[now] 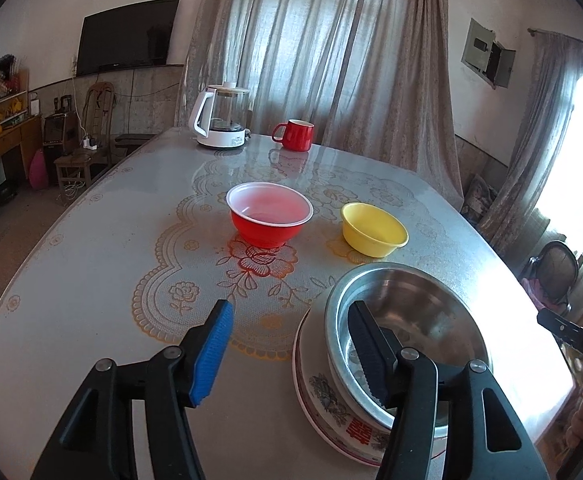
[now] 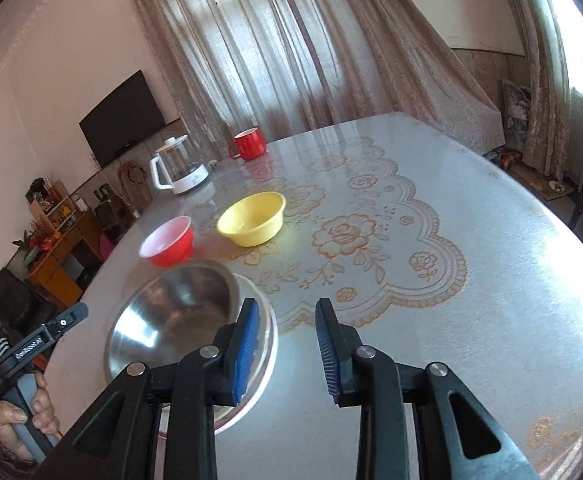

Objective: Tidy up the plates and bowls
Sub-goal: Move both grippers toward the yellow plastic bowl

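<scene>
The left gripper's [image 1: 291, 322] right finger [image 1: 365, 344] covered part of the steel bowl's [image 1: 423, 308] inside, and the bowl hid most of the plate [image 1: 323, 392] under it. That plate's near rim was lost behind the gripper arms. In the right wrist view the steel bowl [image 2: 171, 304] was blurred, and the hand [image 2: 23, 416] left of it was cut off by the frame edge.

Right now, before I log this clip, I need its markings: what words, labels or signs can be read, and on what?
"GenRobot.AI": white print on the handle of the left tool, seen from the right wrist.
"囍": red sign on the side of the flowered dish.
Too small or blurred to read: the label on the kettle, the logo on the TV, the print on the right tool.
</scene>
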Tool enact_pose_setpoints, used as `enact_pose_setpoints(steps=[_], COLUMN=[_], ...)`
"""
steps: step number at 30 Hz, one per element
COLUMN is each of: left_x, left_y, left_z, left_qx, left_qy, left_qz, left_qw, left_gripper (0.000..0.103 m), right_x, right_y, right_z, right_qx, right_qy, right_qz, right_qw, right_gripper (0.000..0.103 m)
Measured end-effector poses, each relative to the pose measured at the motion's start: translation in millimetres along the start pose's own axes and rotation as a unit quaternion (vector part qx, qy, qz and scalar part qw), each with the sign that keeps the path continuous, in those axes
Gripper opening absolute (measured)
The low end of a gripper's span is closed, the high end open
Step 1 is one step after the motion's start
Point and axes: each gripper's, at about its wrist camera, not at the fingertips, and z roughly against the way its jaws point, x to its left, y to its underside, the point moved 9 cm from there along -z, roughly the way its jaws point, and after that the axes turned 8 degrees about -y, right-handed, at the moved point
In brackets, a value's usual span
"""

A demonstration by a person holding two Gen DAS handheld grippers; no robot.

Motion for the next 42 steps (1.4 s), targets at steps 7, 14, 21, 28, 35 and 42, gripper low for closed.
enact_pose_setpoints(steps=[7,14,21,28,35,42], left_x=[-14,-27,-33,-35,-45,-68], left_y=[-3,-4,-8,-13,-27,-53], left_z=[-5,-17,-32,-49,-61,-84], left_qx=[0.010,0.032,0.048,0.069,0.088,0.112], left_qy=[0.002,0.008,0.004,0.002,0.038,0.089], left_qz=[-0.036,-0.068,-0.091,-0.103,-0.107,-0.113], left_qw=[0.9993,0.9971,0.9947,0.9923,0.9897,0.9832], left_gripper=[0.061,0.061,0.061,0.061,0.061,0.053], right_x=[-31,-24,-14,2,7,1], right_y=[-9,-7,-11,-12,-22,-48], right_z=[-7,-37,-66,-94,-124,-152], right_qx=[0.013,0.034,0.055,0.099,0.130,0.124], right_qy=[0.029,-0.013,-0.056,-0.110,-0.162,-0.169], right_qz=[0.002,0.019,0.013,0.014,-0.017,-0.026], right_qw=[1.000,0.999,0.997,0.989,0.978,0.978], right_gripper=[0.029,0.029,0.029,0.029,0.029,0.028])
